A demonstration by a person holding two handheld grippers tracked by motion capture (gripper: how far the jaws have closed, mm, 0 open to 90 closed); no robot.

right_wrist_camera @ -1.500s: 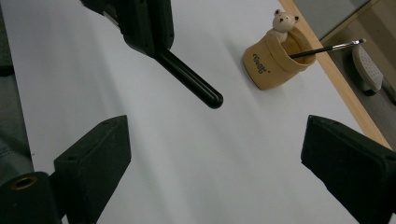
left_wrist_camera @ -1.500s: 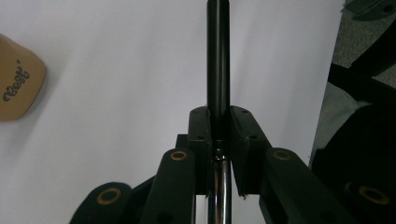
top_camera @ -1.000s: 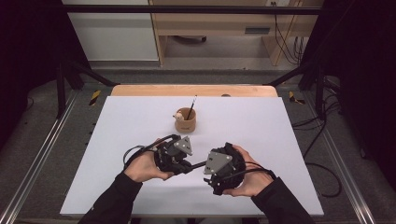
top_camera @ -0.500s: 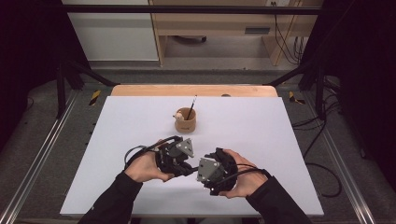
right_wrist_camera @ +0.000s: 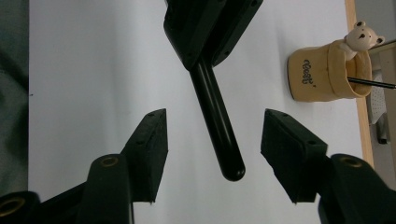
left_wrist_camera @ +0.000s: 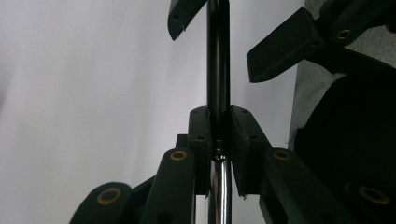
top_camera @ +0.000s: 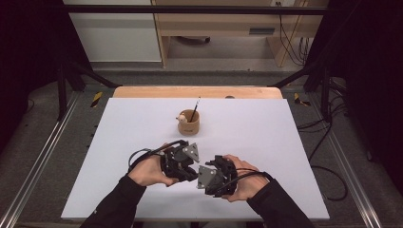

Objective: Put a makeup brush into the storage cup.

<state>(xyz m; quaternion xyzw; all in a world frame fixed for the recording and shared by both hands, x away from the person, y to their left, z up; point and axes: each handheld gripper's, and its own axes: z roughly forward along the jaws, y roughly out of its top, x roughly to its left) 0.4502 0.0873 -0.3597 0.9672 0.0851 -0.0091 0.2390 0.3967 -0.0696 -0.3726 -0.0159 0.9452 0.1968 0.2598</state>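
Observation:
My left gripper (left_wrist_camera: 218, 116) is shut on a black pen (left_wrist_camera: 217, 56), whose barrel sticks out past its fingertips; a chrome part of the pen shows behind the pads. My right gripper (right_wrist_camera: 215, 135) faces it, its jaws standing either side of the pen's rounded free end (right_wrist_camera: 224, 149) without touching. These jaws have just been closing, with the pen between them. In the high view both hands hold the left gripper (top_camera: 190, 172) and right gripper (top_camera: 202, 178) tip to tip over the near middle of the white table (top_camera: 285, 142).
A tan cup (top_camera: 189, 122) with a small bear figure (right_wrist_camera: 362, 35) on its rim stands farther back at mid-table, and a thin dark pen (top_camera: 195, 108) leans in it. A wooden strip (top_camera: 142, 91) borders the table's far edge.
The right hand has shifted a little leftward, bringing its gripper up to the left gripper's tip. The left hand has stayed where it was.

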